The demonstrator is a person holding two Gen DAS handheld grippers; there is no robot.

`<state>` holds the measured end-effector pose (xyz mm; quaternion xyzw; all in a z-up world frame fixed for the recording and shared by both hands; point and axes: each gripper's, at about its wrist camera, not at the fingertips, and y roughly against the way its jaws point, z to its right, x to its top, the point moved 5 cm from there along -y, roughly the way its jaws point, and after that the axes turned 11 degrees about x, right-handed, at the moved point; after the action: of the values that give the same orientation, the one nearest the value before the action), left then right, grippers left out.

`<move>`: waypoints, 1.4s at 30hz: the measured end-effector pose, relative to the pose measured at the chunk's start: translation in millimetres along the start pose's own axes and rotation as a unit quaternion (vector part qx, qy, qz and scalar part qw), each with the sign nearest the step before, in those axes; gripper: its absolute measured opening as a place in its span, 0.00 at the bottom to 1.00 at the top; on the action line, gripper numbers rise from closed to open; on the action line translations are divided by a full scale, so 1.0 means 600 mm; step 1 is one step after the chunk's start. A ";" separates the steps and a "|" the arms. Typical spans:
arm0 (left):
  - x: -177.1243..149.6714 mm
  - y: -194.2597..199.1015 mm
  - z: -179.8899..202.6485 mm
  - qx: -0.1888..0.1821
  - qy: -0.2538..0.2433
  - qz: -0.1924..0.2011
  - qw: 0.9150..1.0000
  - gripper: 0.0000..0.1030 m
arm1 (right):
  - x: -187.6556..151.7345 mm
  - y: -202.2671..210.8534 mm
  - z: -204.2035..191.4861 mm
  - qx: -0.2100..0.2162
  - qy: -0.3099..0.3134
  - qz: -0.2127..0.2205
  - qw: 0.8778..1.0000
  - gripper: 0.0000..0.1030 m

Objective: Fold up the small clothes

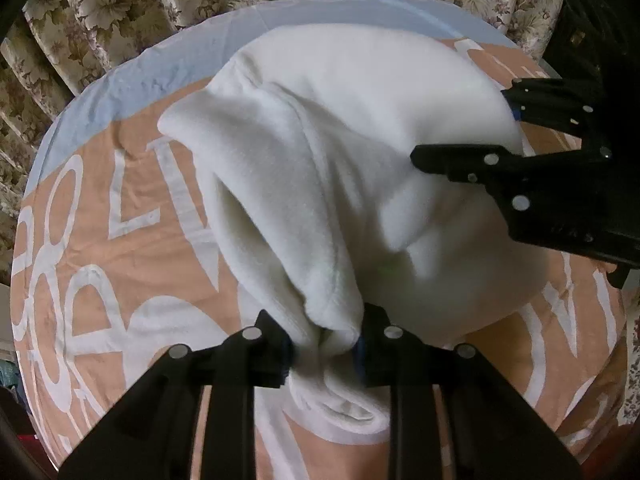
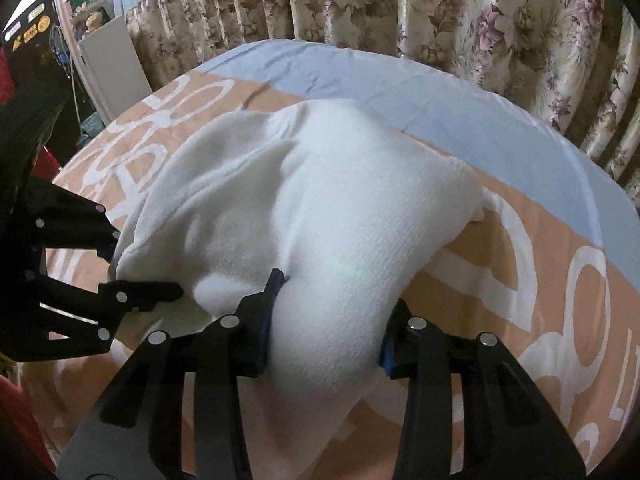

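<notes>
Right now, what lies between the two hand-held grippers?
Only the white garment: the left hand-held gripper pinches one bunched end, the right hand-held gripper another, and the cloth sags between them above the orange sheet. Both wrist views show it.

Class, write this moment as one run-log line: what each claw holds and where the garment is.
left claw: shut on white garment | right claw: shut on white garment | garment: lifted, bunched over the printed bedspread

Garment [image 1: 340,152] lies on the bedspread [image 1: 120,240], curtain [image 1: 120,12] behind.
</notes>
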<state>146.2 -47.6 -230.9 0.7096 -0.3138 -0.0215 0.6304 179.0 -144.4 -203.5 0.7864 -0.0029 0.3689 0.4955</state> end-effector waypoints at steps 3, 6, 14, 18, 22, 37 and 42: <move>0.000 -0.002 -0.001 0.009 0.004 0.007 1.000 0.37 | -0.006 -0.007 0.004 -0.004 -0.003 0.006 1.000 0.43; -0.004 0.001 -0.012 0.029 0.013 0.011 0.999 0.70 | -0.011 -0.006 0.016 0.009 -0.024 0.014 1.000 0.47; -0.033 0.038 -0.035 0.029 0.057 0.003 0.998 0.86 | -0.013 0.037 0.020 0.018 -0.100 0.024 0.995 0.82; -0.040 0.071 -0.052 0.014 0.097 0.014 0.995 0.86 | -0.021 0.082 0.014 -0.003 -0.143 0.048 0.989 0.95; -0.034 0.092 -0.065 0.032 0.114 0.036 0.992 0.90 | -0.038 0.121 0.005 -0.036 -0.172 0.064 0.982 0.97; -0.064 0.003 -0.128 0.053 0.142 0.010 0.988 0.93 | -0.145 0.070 0.007 -0.089 -0.246 0.055 0.964 0.83; -0.073 0.025 -0.132 0.067 0.153 0.011 0.986 0.93 | -0.164 0.066 0.017 -0.094 -0.241 0.050 0.965 0.83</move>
<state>138.8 42.9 -216.9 0.7420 -0.2218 0.1154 0.6220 98.6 -208.1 -232.5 0.8009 -0.1965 0.1904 0.5326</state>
